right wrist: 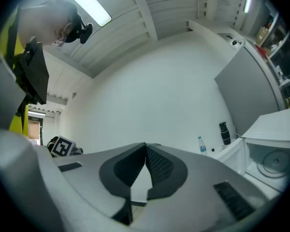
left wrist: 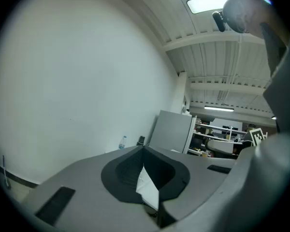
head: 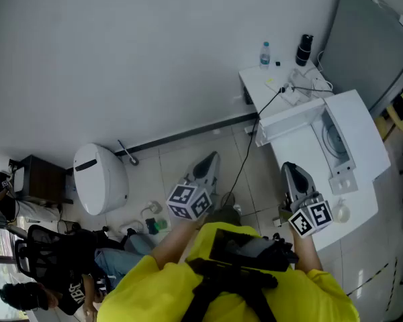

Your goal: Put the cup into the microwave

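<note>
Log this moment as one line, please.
left claw: shut, empty | right claw: shut, empty | microwave: open

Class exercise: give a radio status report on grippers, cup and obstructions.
Left gripper shut, empty. Right gripper shut, empty. Cup in neither; cannot make it out. Microwave door open, no obstruction seen.

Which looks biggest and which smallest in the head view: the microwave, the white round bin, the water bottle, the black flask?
1. microwave
2. white round bin
3. black flask and water bottle: they look nearly alike and stand farthest from the camera, so I won't rank them.
</note>
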The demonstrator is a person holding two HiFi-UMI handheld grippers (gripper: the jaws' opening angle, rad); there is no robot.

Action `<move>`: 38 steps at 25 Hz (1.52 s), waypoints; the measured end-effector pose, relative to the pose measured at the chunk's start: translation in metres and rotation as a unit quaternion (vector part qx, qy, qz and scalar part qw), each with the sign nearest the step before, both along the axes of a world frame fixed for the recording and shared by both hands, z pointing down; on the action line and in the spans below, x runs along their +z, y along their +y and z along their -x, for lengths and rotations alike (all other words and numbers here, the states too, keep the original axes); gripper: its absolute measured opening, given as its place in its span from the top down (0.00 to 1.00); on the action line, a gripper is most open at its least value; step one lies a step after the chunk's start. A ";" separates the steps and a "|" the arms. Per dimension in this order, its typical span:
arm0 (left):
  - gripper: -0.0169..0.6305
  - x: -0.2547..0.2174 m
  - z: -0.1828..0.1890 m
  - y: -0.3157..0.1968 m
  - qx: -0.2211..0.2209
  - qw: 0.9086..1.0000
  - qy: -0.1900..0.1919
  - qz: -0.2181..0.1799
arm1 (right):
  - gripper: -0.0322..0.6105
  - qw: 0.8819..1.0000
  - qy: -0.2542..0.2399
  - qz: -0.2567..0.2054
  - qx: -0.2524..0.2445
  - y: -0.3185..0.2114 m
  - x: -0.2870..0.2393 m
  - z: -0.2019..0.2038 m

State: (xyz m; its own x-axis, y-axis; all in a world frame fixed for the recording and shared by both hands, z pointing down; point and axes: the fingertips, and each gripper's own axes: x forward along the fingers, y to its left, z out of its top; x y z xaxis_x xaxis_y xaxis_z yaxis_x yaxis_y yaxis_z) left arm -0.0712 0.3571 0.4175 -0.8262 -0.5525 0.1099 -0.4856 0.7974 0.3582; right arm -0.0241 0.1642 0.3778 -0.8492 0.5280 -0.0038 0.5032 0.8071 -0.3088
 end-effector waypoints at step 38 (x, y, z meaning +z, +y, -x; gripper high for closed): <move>0.96 0.084 0.029 -0.459 0.565 0.822 0.001 0.065 | 0.02 0.689 0.264 -0.009 0.675 -0.372 0.294 -0.199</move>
State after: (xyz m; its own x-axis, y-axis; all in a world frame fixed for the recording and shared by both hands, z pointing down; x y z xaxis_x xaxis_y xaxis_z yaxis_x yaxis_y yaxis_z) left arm -0.1006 -0.1015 0.5019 0.2073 -0.9507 0.2307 -0.9425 -0.1309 0.3077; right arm 0.1750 -0.2079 0.6718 -0.4471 -0.7483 0.4900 -0.8884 0.4353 -0.1459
